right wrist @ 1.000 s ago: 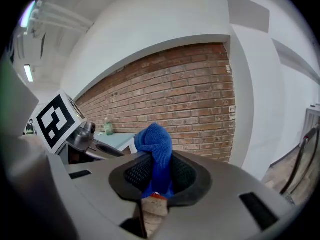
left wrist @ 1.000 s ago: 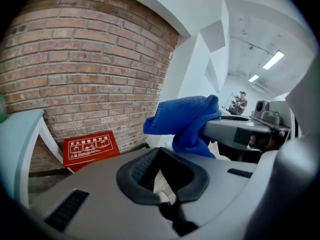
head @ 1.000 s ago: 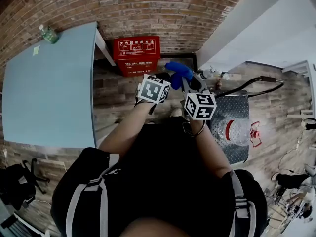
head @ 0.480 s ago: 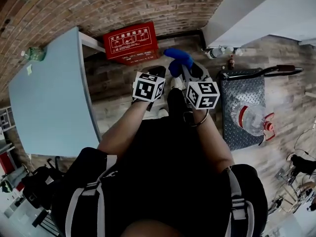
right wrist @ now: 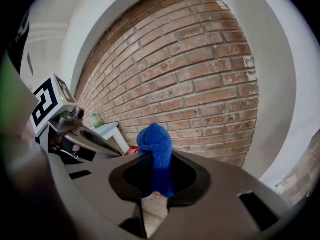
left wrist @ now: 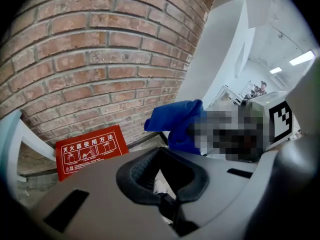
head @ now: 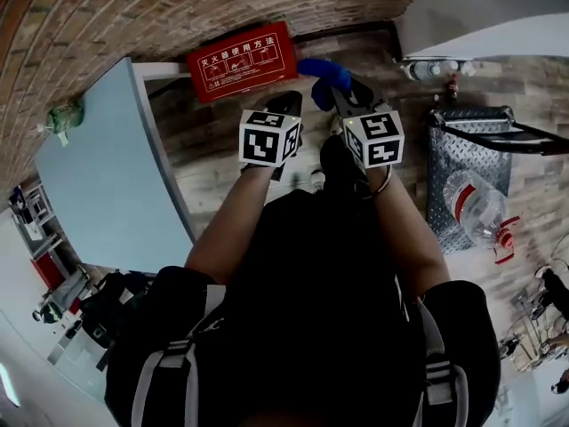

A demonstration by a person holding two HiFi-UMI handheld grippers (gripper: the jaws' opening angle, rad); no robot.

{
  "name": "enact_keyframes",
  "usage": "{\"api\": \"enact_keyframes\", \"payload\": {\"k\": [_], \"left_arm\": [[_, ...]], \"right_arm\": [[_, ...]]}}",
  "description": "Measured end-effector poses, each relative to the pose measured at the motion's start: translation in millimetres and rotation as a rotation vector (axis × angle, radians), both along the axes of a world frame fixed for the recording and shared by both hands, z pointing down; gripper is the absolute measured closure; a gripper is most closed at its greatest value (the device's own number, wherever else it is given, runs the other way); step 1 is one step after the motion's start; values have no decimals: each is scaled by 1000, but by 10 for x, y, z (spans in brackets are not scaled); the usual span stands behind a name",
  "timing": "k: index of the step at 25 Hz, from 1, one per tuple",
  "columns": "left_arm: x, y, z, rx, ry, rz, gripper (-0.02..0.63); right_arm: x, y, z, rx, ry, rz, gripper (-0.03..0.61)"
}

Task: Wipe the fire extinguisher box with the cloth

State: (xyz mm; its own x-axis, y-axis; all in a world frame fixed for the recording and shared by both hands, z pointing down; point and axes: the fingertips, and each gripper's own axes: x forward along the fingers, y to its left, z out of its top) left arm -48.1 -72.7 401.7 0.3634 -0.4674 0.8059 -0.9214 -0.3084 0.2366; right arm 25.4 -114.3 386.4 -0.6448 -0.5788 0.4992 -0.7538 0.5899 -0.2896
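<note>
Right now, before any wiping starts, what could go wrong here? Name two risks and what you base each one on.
1. The right gripper pinches only a narrow part of the cloth between its fingers, and the rest bunches free beyond them. Rubbing might drag the cloth out.
2. The fire extinguisher box sits on the floor against the brick wall, close beside the table. A wide stroke could knock the table edge or scrape the wall.

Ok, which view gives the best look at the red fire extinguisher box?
The head view: the fire extinguisher box shows whole, by the brick wall beside the table. The left gripper view shows its printed face at an angle. The right gripper view shows only a red sliver.
</note>
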Motion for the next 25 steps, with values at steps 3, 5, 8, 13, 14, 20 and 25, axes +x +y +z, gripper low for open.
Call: {"api": "enact_keyframes", "payload": {"k": [3, 5, 8, 13, 14, 20, 25], "left_arm": [[22, -124, 147, -24, -16, 18, 606], [14, -191, 277, -42, -32, 36, 606], [-43, -263, 495, -73, -43, 40, 606], [-132, -227, 1009, -124, -61, 79, 606], [-134, -208, 1119, -131, -61, 87, 606], [-154, -33, 1739, -174, -51, 134, 606], [-122, 112, 2158, -207, -44, 143, 606]], "right_arm": [[-62, -157, 261, -11, 22, -56, 495], [-111, -252, 451, 7, 50, -106, 495], [-189, -356, 745, 10, 68, -161, 495], [-407, -208, 1457, -28, 108, -286, 495], [-460, -161, 1587, -29, 111, -320, 495], [-769, -211, 2072, 22, 79, -382, 495], [-1002, -272, 2417, 45, 71, -451, 495]]}}
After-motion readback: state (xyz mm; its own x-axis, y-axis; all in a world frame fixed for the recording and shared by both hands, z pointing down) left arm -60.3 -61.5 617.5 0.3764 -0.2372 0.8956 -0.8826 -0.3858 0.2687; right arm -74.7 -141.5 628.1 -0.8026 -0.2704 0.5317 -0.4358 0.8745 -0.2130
